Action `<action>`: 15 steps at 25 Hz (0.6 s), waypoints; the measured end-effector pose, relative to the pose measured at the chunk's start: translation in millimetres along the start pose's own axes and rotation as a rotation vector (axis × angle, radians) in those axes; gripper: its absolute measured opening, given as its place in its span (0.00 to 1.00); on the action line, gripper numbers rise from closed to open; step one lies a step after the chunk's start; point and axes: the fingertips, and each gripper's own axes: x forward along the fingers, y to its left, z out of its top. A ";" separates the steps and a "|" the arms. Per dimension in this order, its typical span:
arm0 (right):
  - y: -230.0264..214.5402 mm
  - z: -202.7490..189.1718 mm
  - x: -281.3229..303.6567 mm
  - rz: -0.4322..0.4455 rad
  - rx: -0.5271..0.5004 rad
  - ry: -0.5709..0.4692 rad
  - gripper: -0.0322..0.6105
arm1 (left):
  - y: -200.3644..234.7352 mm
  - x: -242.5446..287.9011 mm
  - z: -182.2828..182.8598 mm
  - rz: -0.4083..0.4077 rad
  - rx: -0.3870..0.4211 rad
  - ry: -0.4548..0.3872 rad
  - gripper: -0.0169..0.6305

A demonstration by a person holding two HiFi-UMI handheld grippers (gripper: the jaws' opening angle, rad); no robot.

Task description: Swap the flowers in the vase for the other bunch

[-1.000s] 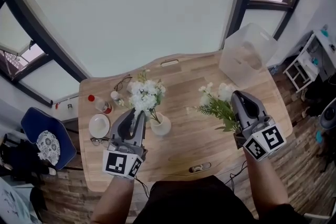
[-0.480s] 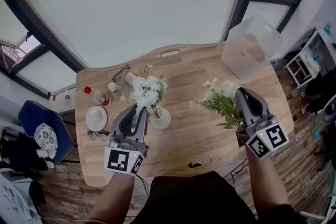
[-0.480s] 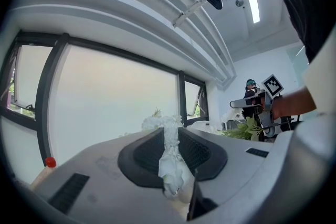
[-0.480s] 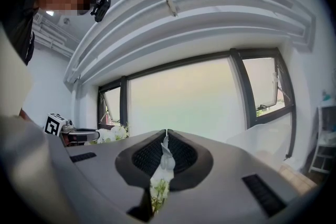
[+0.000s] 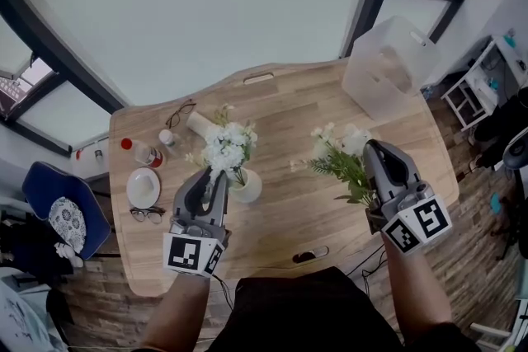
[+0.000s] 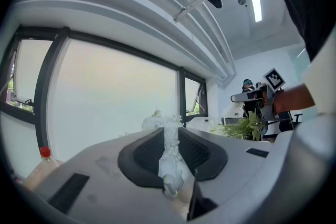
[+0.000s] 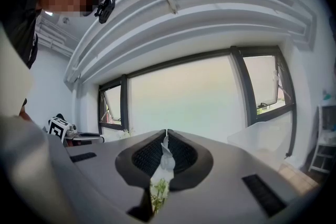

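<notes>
Near the wooden table's [image 5: 289, 119] left edge stand a red-capped plastic bottle [image 5: 142, 152] and a glossy round saucer [image 5: 143, 187]. The left gripper [image 5: 216, 177] is clamped on the frilly white bunch [image 5: 228, 148], whose stems seem to run into the small, smooth, rounded cream vase [image 5: 246, 190] left of the table's middle. A sideways tug could tip that light vase. Towards the right edge, the right gripper's [image 5: 369, 151] jaws are pressed together on the thin stems of the feathery green-leaved bunch [image 5: 338, 162], held above the wood. Such slim stems could slip or bend.
</notes>
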 end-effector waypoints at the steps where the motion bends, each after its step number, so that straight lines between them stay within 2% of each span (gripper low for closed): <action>1: -1.1 -0.5 -0.7 -0.002 -0.001 0.002 0.10 | 0.4 0.7 -2.3 0.001 -0.002 0.002 0.15; 15: -7.2 -10.1 -9.1 -0.009 -0.036 0.038 0.10 | 5.7 7.4 -20.8 0.023 0.009 0.008 0.15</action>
